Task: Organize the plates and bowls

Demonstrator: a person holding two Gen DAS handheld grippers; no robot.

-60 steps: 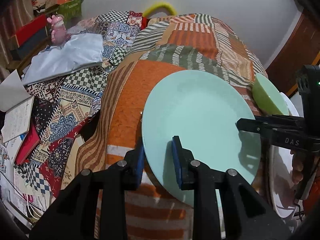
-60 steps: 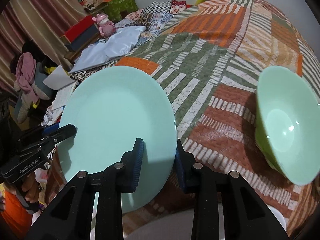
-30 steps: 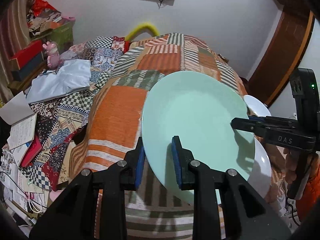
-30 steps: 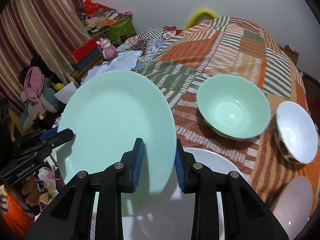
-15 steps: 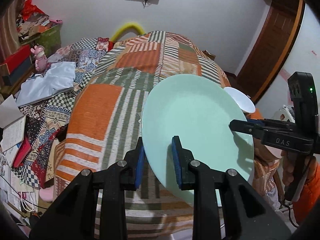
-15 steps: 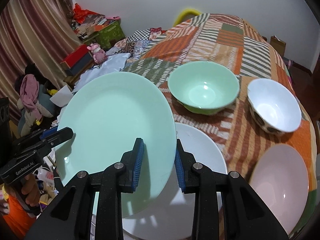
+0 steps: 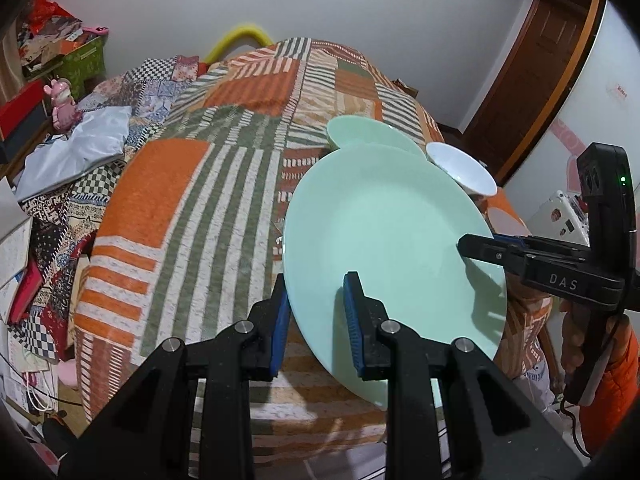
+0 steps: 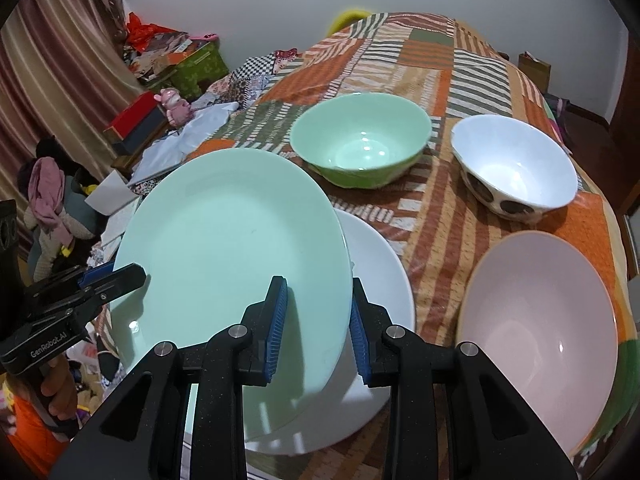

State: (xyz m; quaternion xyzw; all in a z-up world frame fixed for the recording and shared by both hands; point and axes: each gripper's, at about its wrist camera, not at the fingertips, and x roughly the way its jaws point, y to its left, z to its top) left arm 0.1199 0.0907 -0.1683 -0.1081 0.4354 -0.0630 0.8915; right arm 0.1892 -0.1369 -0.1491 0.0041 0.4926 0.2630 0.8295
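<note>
A mint green plate (image 7: 384,236) (image 8: 232,248) is held in the air by both grippers. My left gripper (image 7: 316,316) is shut on its near left rim. My right gripper (image 8: 318,320) is shut on its right rim and shows in the left wrist view (image 7: 476,246). Below the plate lies a white plate (image 8: 380,272) on the patchwork cloth (image 8: 440,208). Behind stand a green bowl (image 8: 360,140) and a white spotted bowl (image 8: 516,164). A pink bowl (image 8: 540,312) sits at the near right.
The patchwork-covered table (image 7: 192,184) drops off at its left edge to a cluttered floor with books (image 7: 16,248), a grey cloth (image 7: 76,144) and a pink toy (image 7: 62,106). A wooden door (image 7: 540,60) is at the far right.
Both grippers have carried the green plate to the right, over the white plate. The green, white and pink bowls have come into fuller view.
</note>
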